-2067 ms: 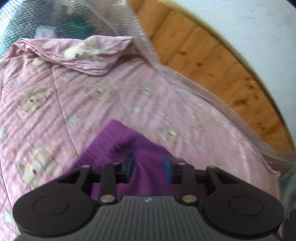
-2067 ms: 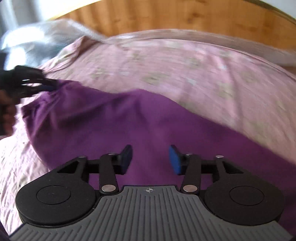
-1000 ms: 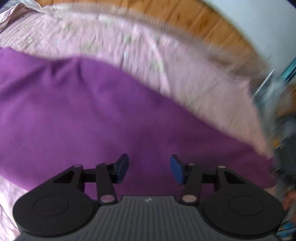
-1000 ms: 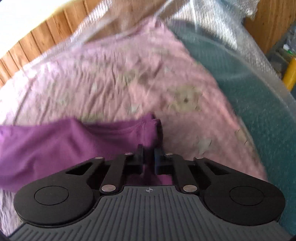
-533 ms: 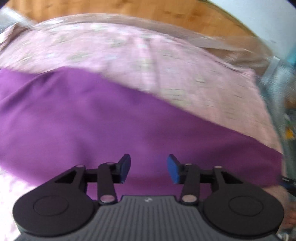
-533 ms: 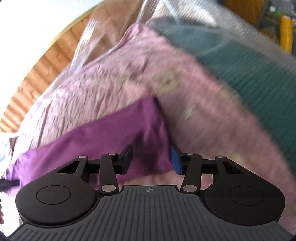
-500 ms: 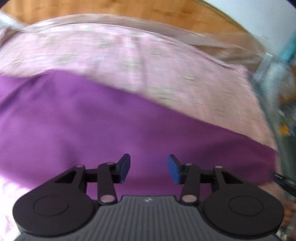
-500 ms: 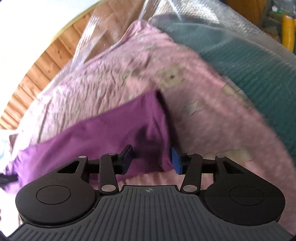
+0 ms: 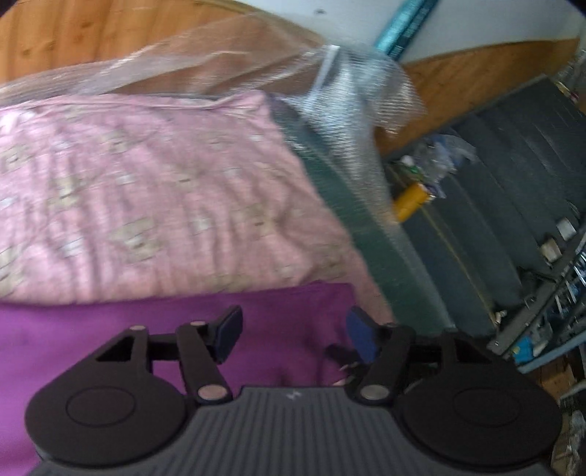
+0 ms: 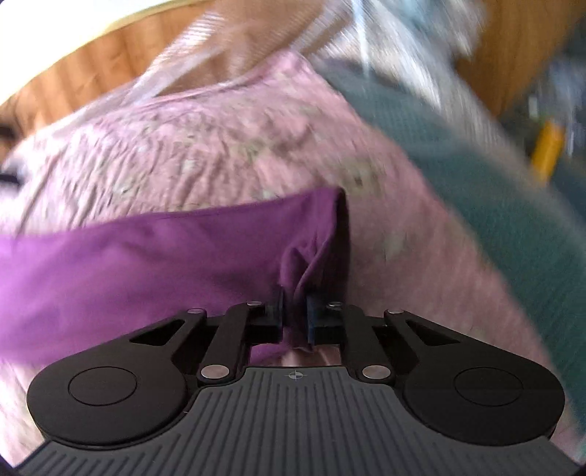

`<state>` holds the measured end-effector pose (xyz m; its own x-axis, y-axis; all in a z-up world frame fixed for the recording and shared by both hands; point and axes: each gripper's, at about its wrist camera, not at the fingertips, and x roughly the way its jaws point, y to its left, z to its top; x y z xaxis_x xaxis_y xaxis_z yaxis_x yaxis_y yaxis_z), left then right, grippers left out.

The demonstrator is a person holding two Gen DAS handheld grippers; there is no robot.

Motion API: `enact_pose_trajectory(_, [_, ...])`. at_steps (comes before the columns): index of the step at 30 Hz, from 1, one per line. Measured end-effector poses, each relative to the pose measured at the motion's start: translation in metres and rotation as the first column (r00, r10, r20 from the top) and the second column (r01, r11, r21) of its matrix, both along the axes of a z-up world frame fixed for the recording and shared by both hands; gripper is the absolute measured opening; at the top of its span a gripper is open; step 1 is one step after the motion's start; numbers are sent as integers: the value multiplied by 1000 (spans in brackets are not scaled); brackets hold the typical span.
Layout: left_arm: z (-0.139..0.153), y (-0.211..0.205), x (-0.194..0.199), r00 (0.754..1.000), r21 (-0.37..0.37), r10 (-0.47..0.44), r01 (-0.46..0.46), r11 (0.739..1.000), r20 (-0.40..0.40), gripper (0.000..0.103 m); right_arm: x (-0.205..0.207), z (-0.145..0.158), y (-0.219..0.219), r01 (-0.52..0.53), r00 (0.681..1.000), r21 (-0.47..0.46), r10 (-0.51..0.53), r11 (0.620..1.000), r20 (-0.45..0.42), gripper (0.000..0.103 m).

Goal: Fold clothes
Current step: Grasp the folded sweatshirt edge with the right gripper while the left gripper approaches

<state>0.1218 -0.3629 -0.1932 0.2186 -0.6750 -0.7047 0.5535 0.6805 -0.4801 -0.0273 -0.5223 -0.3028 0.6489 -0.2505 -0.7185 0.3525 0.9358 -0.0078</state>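
Where the purple garment (image 10: 157, 256) lies in a long band across the pink sheet (image 9: 154, 205), its end corner by the sheet's edge is bunched into soft folds and pinched between the closed jaws of the right gripper (image 10: 294, 316). Over the same end hangs the left gripper (image 9: 293, 331), jaws apart and just widened, nothing pressed between its pads, purple cloth beneath. That sheet is crinkled and printed with pale bears, spread over a green mattress (image 9: 340, 190) wrapped in bubble wrap (image 9: 348, 99). Behind stands wood panelling (image 9: 84, 33); to the right, dark steps (image 9: 512, 175) with blurred clutter and a yellow cylinder (image 9: 412, 199)
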Motion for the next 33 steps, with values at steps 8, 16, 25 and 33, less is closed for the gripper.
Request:
enact_pose_trajectory(8, [-24, -48, -8, 997, 31, -71, 72, 997, -32, 69, -11, 5, -1, 1, 997, 39, -4, 999, 78, 58])
enact_pose_trajectory(16, [-41, -76, -11, 991, 41, -120, 122, 992, -66, 69, -18, -15, -10, 22, 999, 71, -25, 997, 43, 20])
enact_pose_trajectory(25, [-61, -61, -1, 988, 121, -137, 144, 982, -63, 32, -8, 20, 82, -244, 960, -267, 271, 933, 71, 9])
enact_pose_trajectory(33, [-89, 10, 23, 986, 146, 85, -64, 987, -146, 10, -47, 59, 57, -271, 923, -3, 261, 962, 283, 51])
